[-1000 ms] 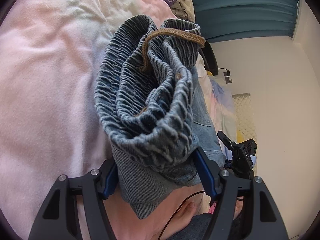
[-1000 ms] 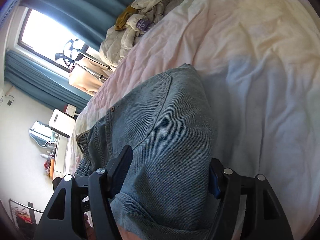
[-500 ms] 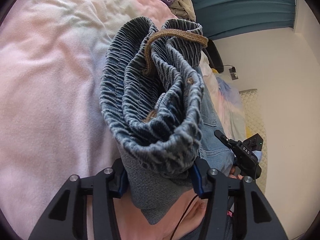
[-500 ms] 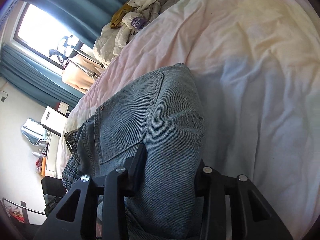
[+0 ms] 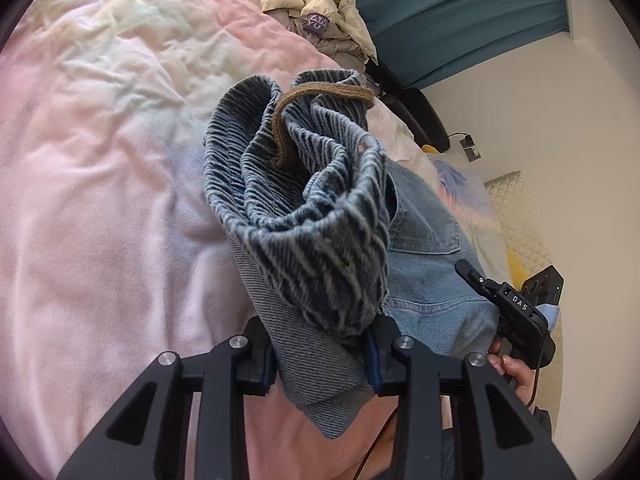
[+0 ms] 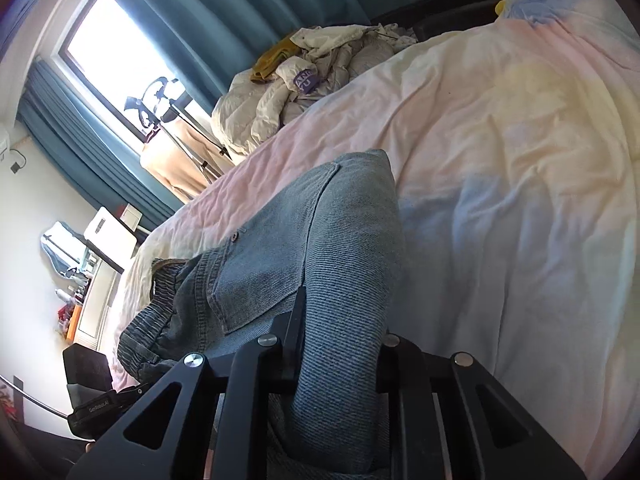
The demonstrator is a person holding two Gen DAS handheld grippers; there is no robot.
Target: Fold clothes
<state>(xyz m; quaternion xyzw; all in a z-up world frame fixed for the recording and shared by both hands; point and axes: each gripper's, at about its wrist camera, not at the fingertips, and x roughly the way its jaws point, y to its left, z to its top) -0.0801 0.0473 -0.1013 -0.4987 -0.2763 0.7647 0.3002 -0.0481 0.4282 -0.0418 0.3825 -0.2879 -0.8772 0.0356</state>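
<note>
Left tool (image 5: pixel 322 354) closing on jeans (image 5: pixel 320 240), right tool (image 6: pixel 340 356) likewise

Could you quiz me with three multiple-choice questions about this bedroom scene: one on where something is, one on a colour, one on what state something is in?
1. Where is the heap of pale clothes?
A. at the bed's far edge, by the curtains
B. under the jeans
C. on a chair

2. What colour are the curtains?
A. red
B. teal blue
C. white

3. What lies between the right gripper's fingers?
A. nothing
B. a towel
C. a fold of the jeans

Answers: 1 A, the heap sits beyond the pink bedspread. 2 B, both views show teal. 3 C, denim fills the closing jaws.
</note>
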